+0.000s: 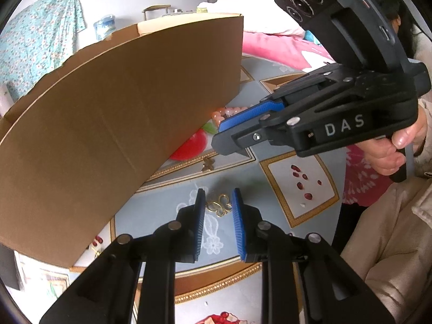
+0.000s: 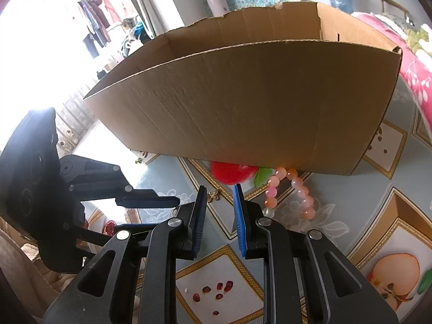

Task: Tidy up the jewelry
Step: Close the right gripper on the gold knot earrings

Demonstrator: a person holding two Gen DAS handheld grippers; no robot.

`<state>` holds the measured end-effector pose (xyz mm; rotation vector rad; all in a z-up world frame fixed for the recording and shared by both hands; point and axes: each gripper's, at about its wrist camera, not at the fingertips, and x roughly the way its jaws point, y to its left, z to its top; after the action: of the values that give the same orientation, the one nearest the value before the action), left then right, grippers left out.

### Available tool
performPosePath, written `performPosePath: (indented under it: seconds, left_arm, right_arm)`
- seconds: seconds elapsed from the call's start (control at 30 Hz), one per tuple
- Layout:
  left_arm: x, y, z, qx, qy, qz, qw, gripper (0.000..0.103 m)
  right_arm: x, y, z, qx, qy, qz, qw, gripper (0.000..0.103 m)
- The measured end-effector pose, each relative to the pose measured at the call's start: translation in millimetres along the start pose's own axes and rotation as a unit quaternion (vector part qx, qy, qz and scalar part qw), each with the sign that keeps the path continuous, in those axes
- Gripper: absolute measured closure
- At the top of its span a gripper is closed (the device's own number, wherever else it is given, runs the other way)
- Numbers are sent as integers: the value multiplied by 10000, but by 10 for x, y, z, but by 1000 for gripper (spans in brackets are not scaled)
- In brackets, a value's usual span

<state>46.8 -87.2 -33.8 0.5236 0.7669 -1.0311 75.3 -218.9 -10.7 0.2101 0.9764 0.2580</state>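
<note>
A lived-in home, likely a bedroom. The table [image 2: 351, 216] wears a vinyl cloth printed with fruit and gold frames. Pink floral bedding [image 1: 283, 46] is heaped at the far side, clothes [image 2: 94, 27] hang by a bright window on the left, and a flowered cloth [image 1: 40, 40] hangs on the far wall.

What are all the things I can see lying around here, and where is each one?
Cardboard box: one, brown, open-topped, standing on the table.
Bead bracelet: one, pink and orange, on the table by the box's near wall.
Butterfly brooch: one, gold, on the table between the left gripper's fingers.
Small flower charm: one, gold, on the table near the box.
Tablecloth: one, grey-blue with printed fruit, covering the table.
Left gripper: one, black with blue pads, open.
Right gripper: one, black with blue pads, open.
</note>
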Motion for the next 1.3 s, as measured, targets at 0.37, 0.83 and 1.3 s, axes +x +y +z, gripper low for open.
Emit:
performPosePath:
  seconds: [0.37, 0.83, 1.3]
  left_arm:
    - [-154, 158, -123, -548, -124, 166, 9983, 84]
    - [-238, 300, -203, -1066, -270, 323, 9934, 84]
    - [-329, 349, -245, -1282, -369, 451, 9900, 84]
  right_arm:
    - [121, 214, 55, -552, 235, -188, 9980, 73]
    - [347, 394, 125, -662, 503, -727, 9939, 75]
    - [420, 591, 81, -760, 493, -1253, 9880, 91]
